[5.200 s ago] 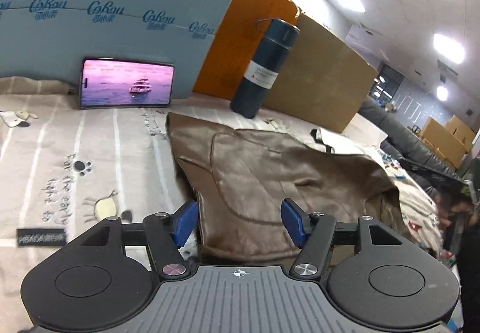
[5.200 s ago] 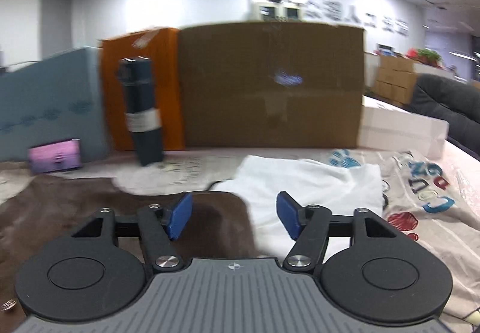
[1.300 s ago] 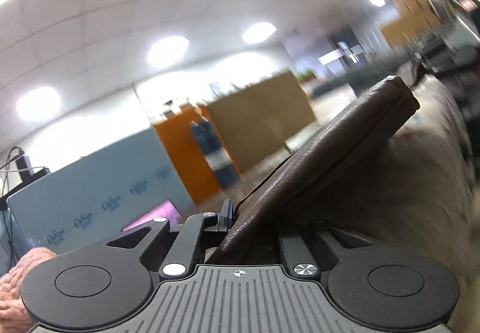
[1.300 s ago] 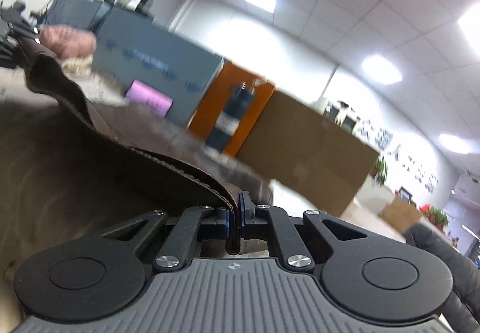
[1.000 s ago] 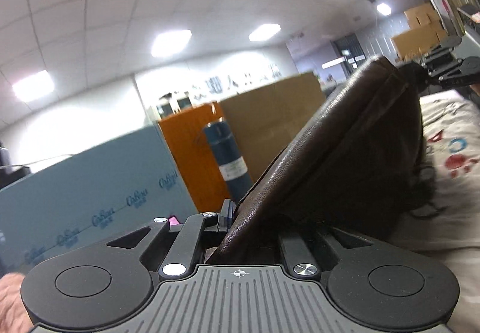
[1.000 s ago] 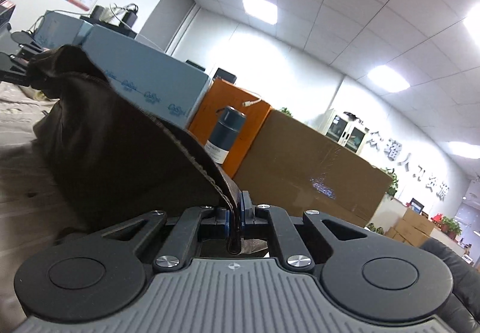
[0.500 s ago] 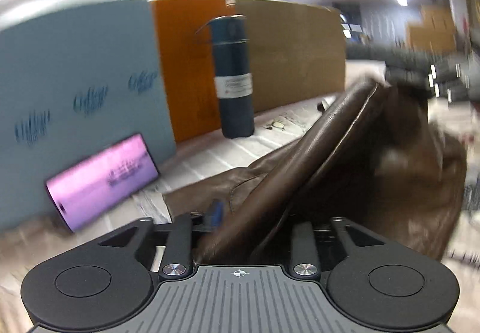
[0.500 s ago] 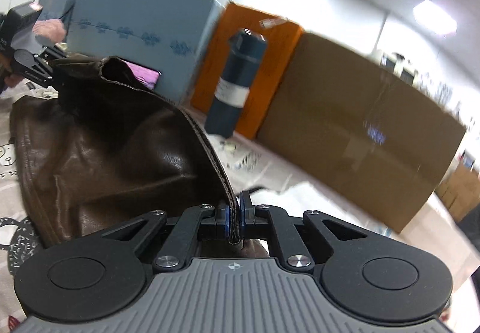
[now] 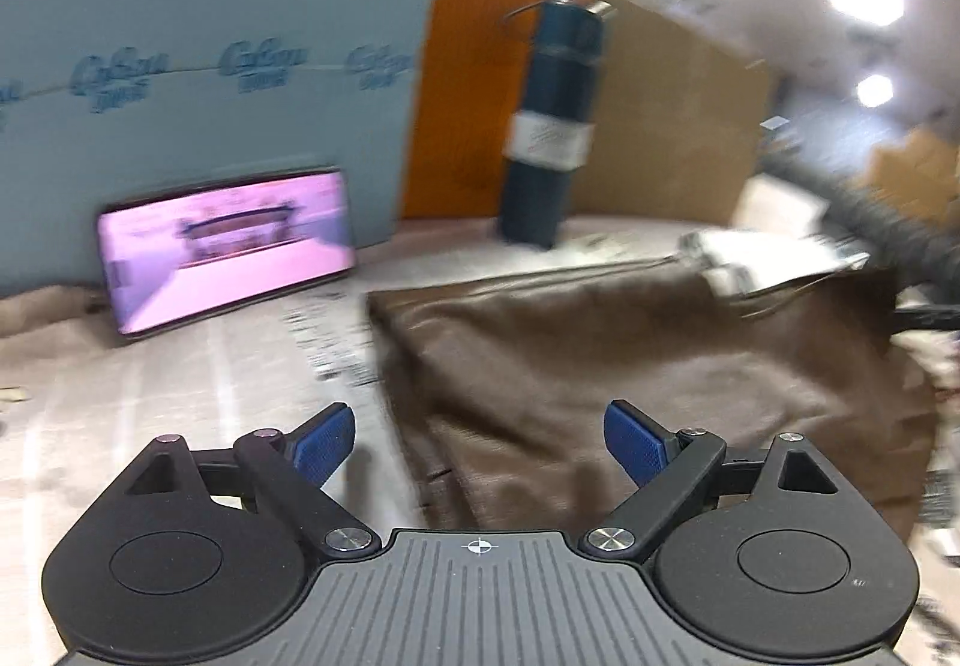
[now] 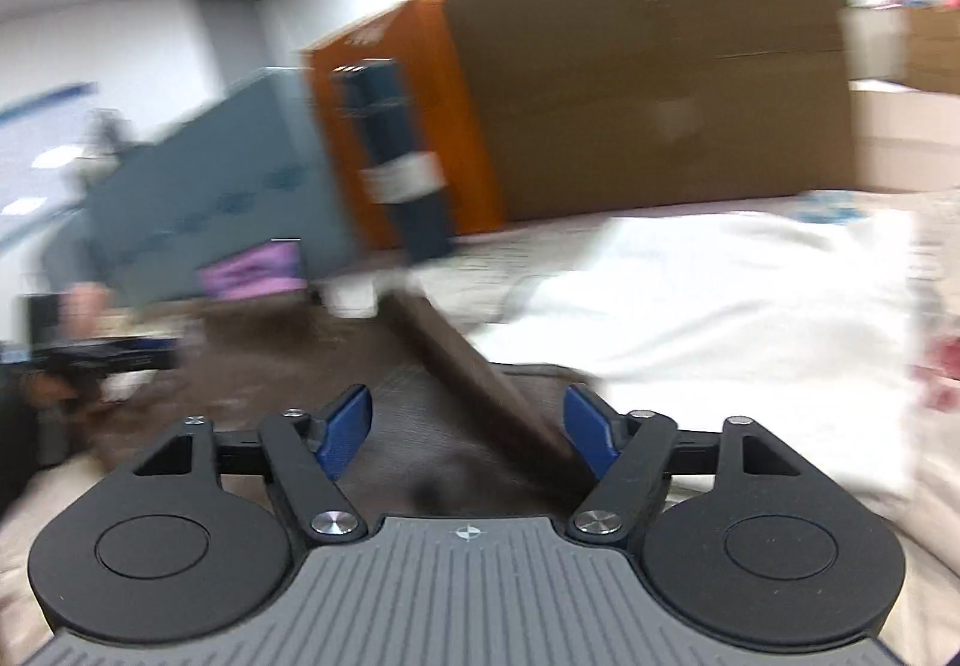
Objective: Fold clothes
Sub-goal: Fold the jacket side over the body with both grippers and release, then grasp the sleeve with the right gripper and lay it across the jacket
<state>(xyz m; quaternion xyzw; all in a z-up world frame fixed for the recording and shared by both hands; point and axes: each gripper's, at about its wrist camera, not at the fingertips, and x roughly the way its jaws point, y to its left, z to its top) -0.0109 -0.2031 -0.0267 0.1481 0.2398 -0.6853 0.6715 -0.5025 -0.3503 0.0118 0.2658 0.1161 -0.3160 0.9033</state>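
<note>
- Two grippers in view, both with jaws spread wide, clamped on nothing.
- Left gripper (image 9: 478,447) poised over near-left edge of brown leather-look garment (image 9: 630,360); blue pads (image 9: 324,441) clear of the material.
- Garment lying flattened on pale printed bedsheet (image 9: 180,402), left edge straight.
- Right gripper (image 10: 468,435) over garment's right side (image 10: 384,402); thick folded brown edge running diagonally between the open fingers.
- White cloth (image 10: 720,294) just beside garment, to the right.
- Behind: dark blue cylindrical flask (image 9: 552,126) upright, phone with glowing pink screen (image 9: 231,246) leaning on grey-blue board (image 9: 210,36), orange panel (image 9: 474,66), brown cardboard box (image 10: 648,66).
- Heavy motion blur in both views.
</note>
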